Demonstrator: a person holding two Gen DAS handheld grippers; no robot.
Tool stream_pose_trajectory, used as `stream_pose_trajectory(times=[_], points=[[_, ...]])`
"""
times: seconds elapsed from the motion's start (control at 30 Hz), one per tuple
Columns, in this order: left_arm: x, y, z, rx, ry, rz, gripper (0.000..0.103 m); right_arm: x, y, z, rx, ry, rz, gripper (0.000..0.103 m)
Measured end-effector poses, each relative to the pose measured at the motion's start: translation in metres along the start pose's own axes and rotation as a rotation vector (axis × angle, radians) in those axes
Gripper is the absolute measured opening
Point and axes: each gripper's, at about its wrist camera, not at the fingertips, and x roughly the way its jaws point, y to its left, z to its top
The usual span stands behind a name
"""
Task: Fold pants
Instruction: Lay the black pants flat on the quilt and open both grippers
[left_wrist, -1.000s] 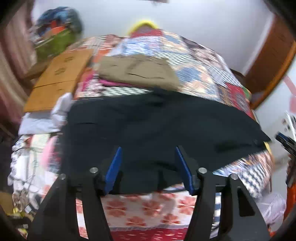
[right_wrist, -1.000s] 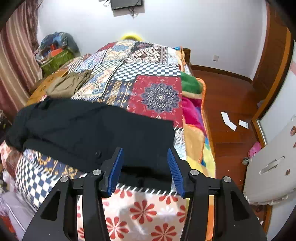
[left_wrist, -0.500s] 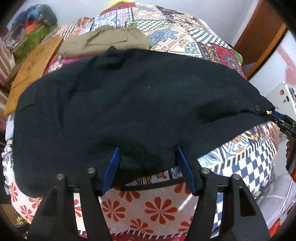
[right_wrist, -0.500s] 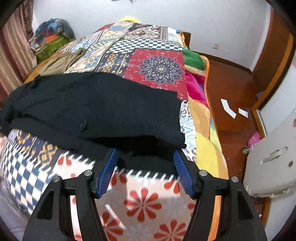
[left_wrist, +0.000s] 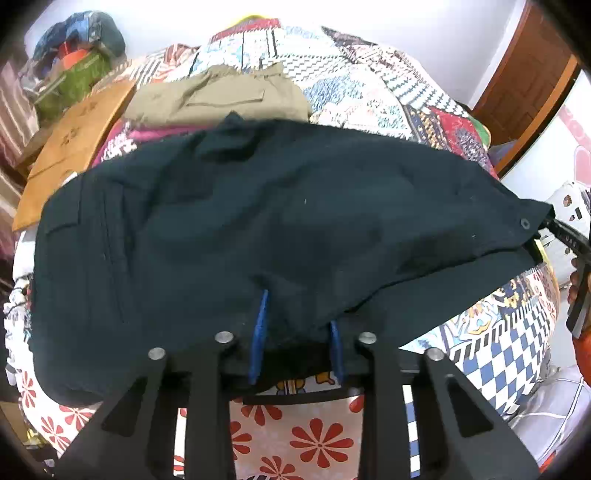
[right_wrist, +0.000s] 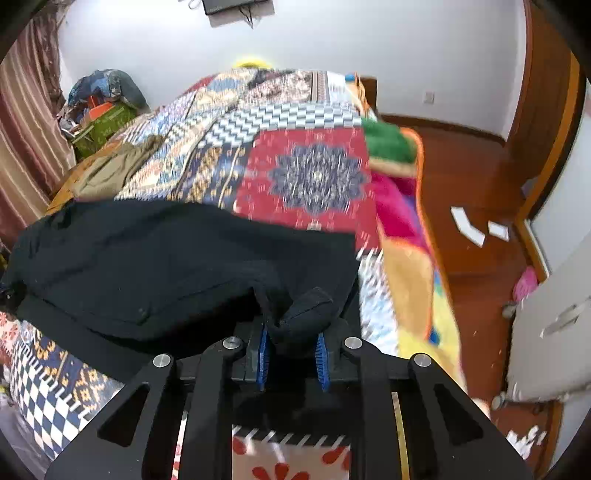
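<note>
Black pants (left_wrist: 277, 221) lie spread across the near end of a patchwork quilt (left_wrist: 369, 92), a waist button (left_wrist: 524, 223) at their right corner. My left gripper (left_wrist: 298, 314) is at their near edge, its jaws closing with black fabric pinched between the blue pads (left_wrist: 260, 325). In the right wrist view the same pants (right_wrist: 166, 266) cover the left half of the bed. My right gripper (right_wrist: 291, 332) is closing on a bunched-up fold of them at the near right corner. The right gripper (left_wrist: 569, 240) also shows at the right edge of the left wrist view.
Folded khaki pants (left_wrist: 221, 96) rest behind the black ones. Brown cardboard (left_wrist: 74, 147) lies along the bed's left side, with a pile of bags (right_wrist: 103, 99) beyond it. Right of the bed are wooden floor (right_wrist: 472, 166) and a white case (right_wrist: 554, 332).
Both grippers came down to the near edge of the black pants and their jaws narrowed onto the fabric. The right one now has a raised fold bunched between its pads.
</note>
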Motion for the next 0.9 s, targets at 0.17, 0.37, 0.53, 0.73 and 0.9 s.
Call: stream_pose_trajectory(times=[0.17, 0.37, 0.53, 0.73, 0.9], points=[[-0.016, -0.002, 0.011, 0.008, -0.053, 0.003, 0.019, -0.022, 0.012, 0.022, -0.069, -0.097, -0.045, 0.017], [-0.025, -0.001, 0.011, 0.02, -0.071, -0.021, 0.017, -0.046, 0.025, 0.033, -0.177, -0.196, -0.131, 0.016], [-0.003, -0.008, -0.007, 0.055, 0.01, -0.046, 0.017, -0.019, 0.017, 0.008, -0.211, -0.103, -0.16, 0.016], [0.007, -0.007, -0.02, 0.051, 0.036, -0.066, 0.017, -0.008, 0.006, -0.031, -0.183, -0.002, -0.123, 0.016], [0.006, -0.005, -0.024, 0.054, 0.034, -0.064, 0.017, -0.007, 0.002, -0.041, -0.15, 0.038, -0.096, 0.017]])
